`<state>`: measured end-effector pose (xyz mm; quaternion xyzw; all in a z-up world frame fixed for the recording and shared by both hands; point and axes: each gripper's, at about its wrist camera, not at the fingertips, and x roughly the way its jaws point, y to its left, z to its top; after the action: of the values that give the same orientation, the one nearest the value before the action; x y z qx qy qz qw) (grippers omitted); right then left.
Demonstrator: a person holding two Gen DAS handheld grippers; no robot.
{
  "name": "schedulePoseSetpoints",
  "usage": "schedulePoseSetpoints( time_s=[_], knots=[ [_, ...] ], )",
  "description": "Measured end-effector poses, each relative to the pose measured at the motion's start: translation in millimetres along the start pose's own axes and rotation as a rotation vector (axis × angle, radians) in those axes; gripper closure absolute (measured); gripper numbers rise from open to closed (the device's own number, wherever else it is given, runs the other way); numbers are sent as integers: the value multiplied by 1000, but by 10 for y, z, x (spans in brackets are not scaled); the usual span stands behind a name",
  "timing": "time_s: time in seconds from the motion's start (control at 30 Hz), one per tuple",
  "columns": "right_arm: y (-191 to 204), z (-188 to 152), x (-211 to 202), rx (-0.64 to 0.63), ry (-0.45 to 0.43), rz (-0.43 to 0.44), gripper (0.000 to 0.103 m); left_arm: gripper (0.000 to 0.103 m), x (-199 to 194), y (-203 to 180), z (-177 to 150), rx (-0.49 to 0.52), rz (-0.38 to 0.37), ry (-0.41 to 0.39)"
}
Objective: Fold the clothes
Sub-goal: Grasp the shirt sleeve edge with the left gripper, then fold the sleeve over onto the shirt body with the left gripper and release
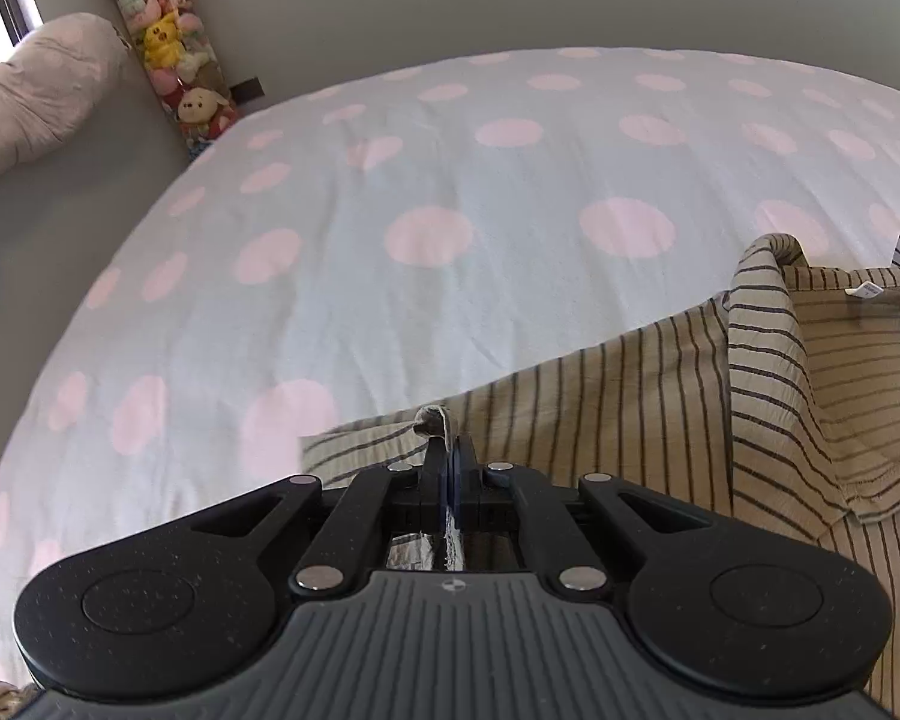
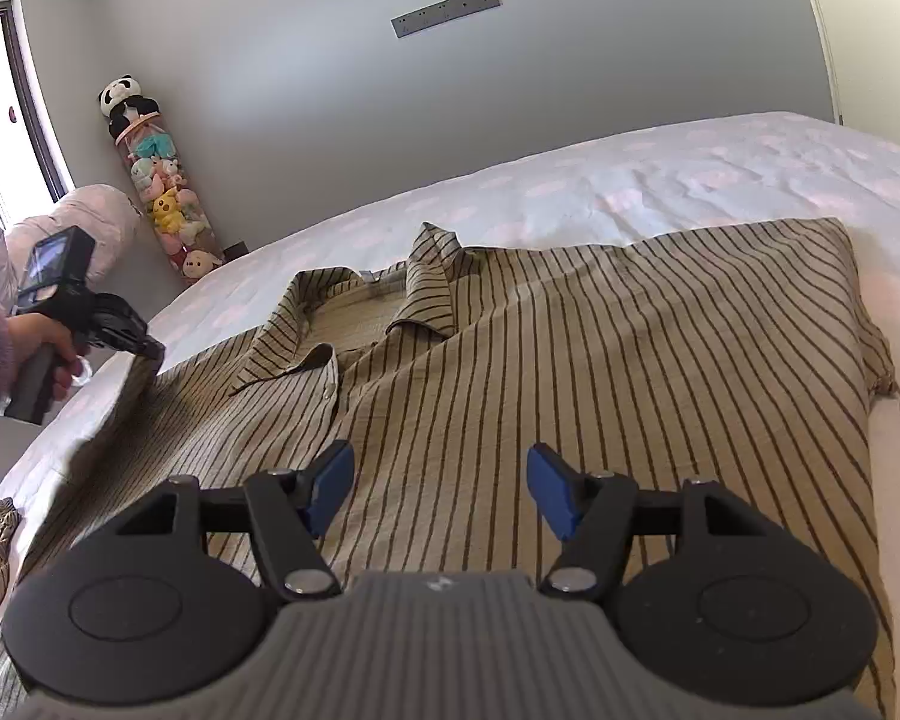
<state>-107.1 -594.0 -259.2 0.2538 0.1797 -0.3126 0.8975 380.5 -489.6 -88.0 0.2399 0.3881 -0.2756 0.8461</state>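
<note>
Where the striped shirt (image 2: 570, 330) lies spread across the bed (image 2: 630, 174), collar toward the wall, your two tools stand at different points of it. Your left tool (image 1: 447, 444) has its fingers pressed together on a fold of the shirt's edge, a small tuft of the cloth showing above the tips; the right wrist view shows the same tool (image 2: 150, 351) at the shirt's left margin, the fabric there drawn up off the bedsheet. Your right tool (image 2: 440, 489) hovers over the lower middle of the shirt with its blue pads (image 2: 330, 483) spread wide apart and nothing between them. Whether those pads touch the cloth cannot be told. A tube of plush toys (image 2: 165, 198) stands in the corner, well apart from the shirt.
</note>
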Motion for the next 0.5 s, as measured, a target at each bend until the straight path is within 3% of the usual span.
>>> schedulePoseSetpoints(
  time_s=[0.23, 0.3, 0.37, 0.5],
  knots=[
    [-1, -68, 147, 6, 46, 14, 36, 101, 223, -126, -66, 3, -94, 38],
    [7, -82, 155, 2, 51, 18, 36, 87, 169, -91, -124, 5, -108, 38],
    [11, -94, 160, 1, 54, 19, 36, 61, 2, -30, -242, 26, -108, 29],
    [2, -95, 155, 13, 55, 13, 36, 59, -331, 92, -479, 68, -107, 13]
  ],
)
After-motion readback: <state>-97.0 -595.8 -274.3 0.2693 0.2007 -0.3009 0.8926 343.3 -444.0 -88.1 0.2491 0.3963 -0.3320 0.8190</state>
